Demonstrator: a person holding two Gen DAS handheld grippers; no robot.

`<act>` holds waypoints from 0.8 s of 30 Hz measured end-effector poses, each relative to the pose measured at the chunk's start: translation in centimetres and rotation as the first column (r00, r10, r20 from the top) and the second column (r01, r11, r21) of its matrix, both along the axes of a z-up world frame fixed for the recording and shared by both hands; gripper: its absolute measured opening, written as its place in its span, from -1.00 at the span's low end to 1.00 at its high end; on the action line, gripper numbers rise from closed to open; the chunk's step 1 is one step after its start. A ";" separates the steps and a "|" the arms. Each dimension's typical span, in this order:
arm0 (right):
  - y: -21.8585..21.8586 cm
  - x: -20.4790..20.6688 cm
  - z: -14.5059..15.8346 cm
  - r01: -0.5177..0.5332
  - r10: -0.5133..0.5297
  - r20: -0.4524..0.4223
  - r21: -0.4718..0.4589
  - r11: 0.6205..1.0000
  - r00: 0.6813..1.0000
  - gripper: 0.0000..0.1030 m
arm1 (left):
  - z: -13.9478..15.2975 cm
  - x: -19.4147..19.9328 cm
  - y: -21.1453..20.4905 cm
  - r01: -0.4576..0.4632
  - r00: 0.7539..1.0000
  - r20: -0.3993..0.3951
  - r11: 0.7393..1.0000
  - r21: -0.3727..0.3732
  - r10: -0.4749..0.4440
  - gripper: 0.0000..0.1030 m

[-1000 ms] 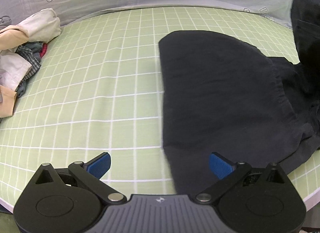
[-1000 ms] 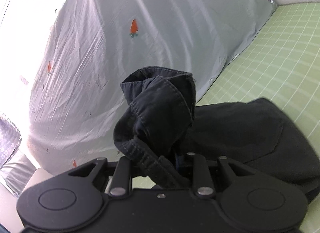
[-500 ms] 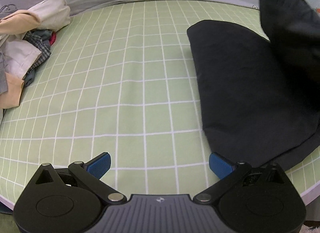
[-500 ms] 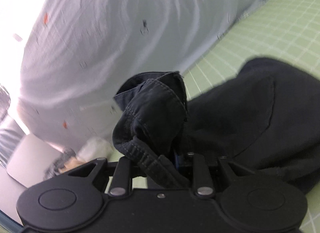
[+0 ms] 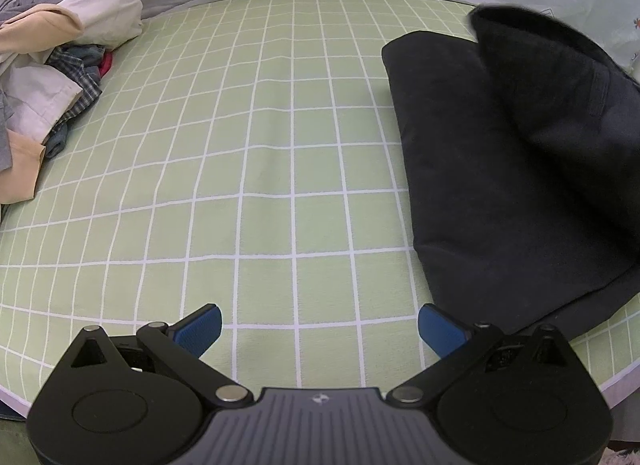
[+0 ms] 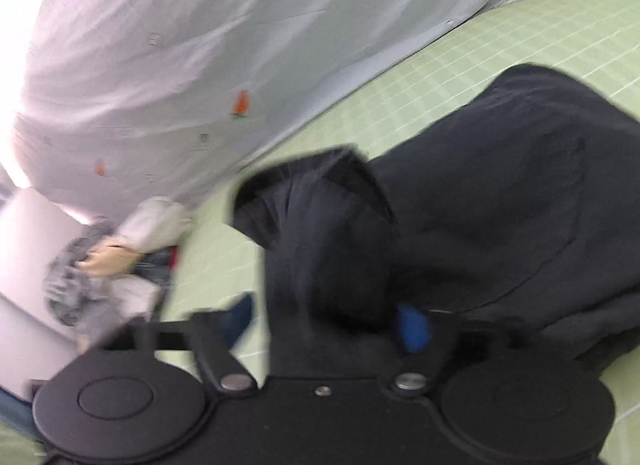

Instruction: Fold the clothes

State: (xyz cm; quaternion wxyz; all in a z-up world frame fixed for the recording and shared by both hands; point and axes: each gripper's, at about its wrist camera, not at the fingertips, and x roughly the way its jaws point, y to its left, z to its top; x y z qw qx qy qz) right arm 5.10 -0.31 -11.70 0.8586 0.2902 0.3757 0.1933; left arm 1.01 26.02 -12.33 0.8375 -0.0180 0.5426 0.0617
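Dark trousers (image 5: 500,169) lie at frame right on the green sheet (image 5: 260,169), one flap raised. Right gripper (image 6: 328,325) opening, bunched waistband loose between its jaws. Left gripper (image 5: 320,325) spread, empty. Cloth looks soft, limp, fairly heavy; best taken at seamed edges.

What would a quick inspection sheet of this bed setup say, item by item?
Surface: green checked sheet with white grid lines, fairly smooth.
Job's things: dark garment lying at the right, its upper flap raised and not yet flat.
Clutter: pile of clothes at the far left, cream, plaid and a bit of red.
Grippers: left hand-held gripper open over bare sheet, holding nothing; right hand-held gripper, jaws opening, a bunch of the dark garment between its blue pads.
Cables: nothing seen.
Surroundings: pale cloth with carrot print bunched along the far edge.
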 end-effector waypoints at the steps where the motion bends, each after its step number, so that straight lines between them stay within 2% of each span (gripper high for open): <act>1: 0.0 -0.3 0.3 -0.008 0.008 0.011 0.027 1.000 1.000 0.76 | 0.0 0.0 0.0 -0.002 1.000 0.000 1.000 0.001 0.002 1.00; 3: -0.1 -0.7 1.2 -0.015 0.014 0.047 0.028 0.999 0.999 0.76 | 0.0 -0.1 0.1 -0.007 1.000 -0.002 1.000 0.001 0.007 1.00; 7: -0.6 -1.0 2.4 0.104 -0.094 0.102 -0.097 0.990 0.990 0.76 | -0.1 -0.2 0.4 -0.017 1.000 -0.008 1.000 -0.002 0.017 1.00; 9: -0.3 -0.5 2.1 0.147 -0.127 0.099 -0.231 0.962 0.987 0.76 | -0.1 -0.2 0.5 -0.016 1.000 -0.009 1.000 -0.001 0.016 1.00; 10: 0.2 -0.3 1.7 0.155 -0.131 0.095 -0.319 0.935 0.987 0.76 | -0.1 -0.2 0.5 -0.014 1.000 -0.009 1.000 0.000 0.014 1.00; 11: 0.8 -0.1 1.2 0.149 -0.122 0.093 -0.394 0.907 0.988 0.76 | -0.1 -0.2 0.4 -0.012 1.000 -0.010 1.000 0.002 0.012 1.00; 13: 2.1 0.0 0.2 0.114 -0.086 0.080 -0.481 0.869 0.993 0.77 | -0.1 -0.2 0.3 -0.010 1.000 -0.010 1.000 0.008 0.010 1.00; 15: 3.7 0.1 -1.0 0.054 -0.033 0.049 -0.517 0.855 0.998 0.80 | -0.1 -0.2 0.4 -0.014 1.000 -0.011 1.000 0.009 0.014 1.00; 20: 6.7 -0.3 -1.8 -0.033 0.089 0.058 -0.628 0.778 0.994 0.81 | 0.0 0.0 0.5 -0.027 1.000 -0.011 1.000 0.007 0.027 1.00; 24: 5.5 0.1 -0.8 -0.054 0.105 0.052 -0.593 0.803 0.993 0.80 | 0.8 0.5 0.3 -0.043 0.999 0.025 0.999 -0.030 0.043 1.00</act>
